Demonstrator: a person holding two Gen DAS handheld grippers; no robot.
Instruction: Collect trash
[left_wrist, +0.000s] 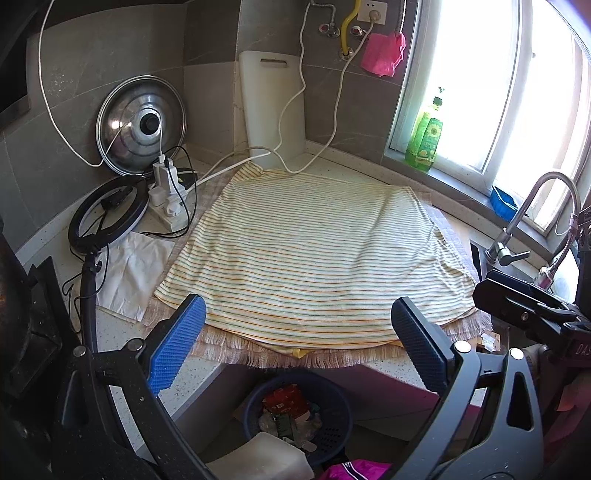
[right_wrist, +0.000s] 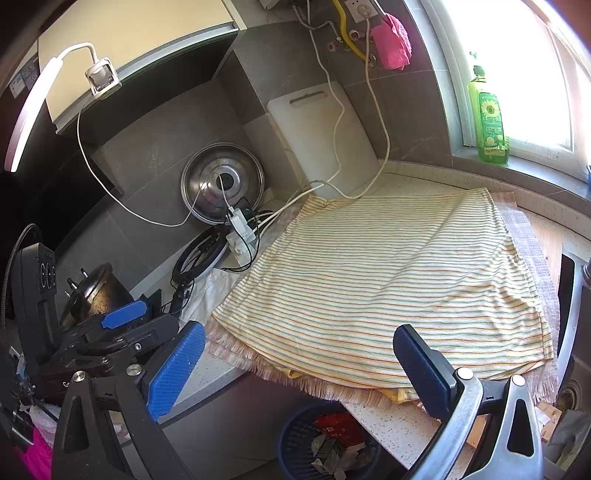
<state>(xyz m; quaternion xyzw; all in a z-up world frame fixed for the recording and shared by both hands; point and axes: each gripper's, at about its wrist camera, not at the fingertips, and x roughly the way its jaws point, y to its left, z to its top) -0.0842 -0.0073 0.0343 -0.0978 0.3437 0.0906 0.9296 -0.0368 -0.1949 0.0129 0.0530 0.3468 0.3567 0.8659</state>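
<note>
Both the left tool (left_wrist: 298, 325) and right tool (right_wrist: 299, 354) hang wide open and empty over the table's front edge, above the trash basket (left_wrist: 334, 406) below, likely because the striped cloth (left_wrist: 314, 251) looks cleared.

Striped cloth (left_wrist: 314, 254) spread over a fringed mat (left_wrist: 236, 350) on the speckled tabletop (left_wrist: 122, 332), with a steel pot lid (left_wrist: 142, 123) and white cutting board (left_wrist: 271, 107) leaning on the tiled wall, green bottle (left_wrist: 424, 136) on the windowsill.
</note>
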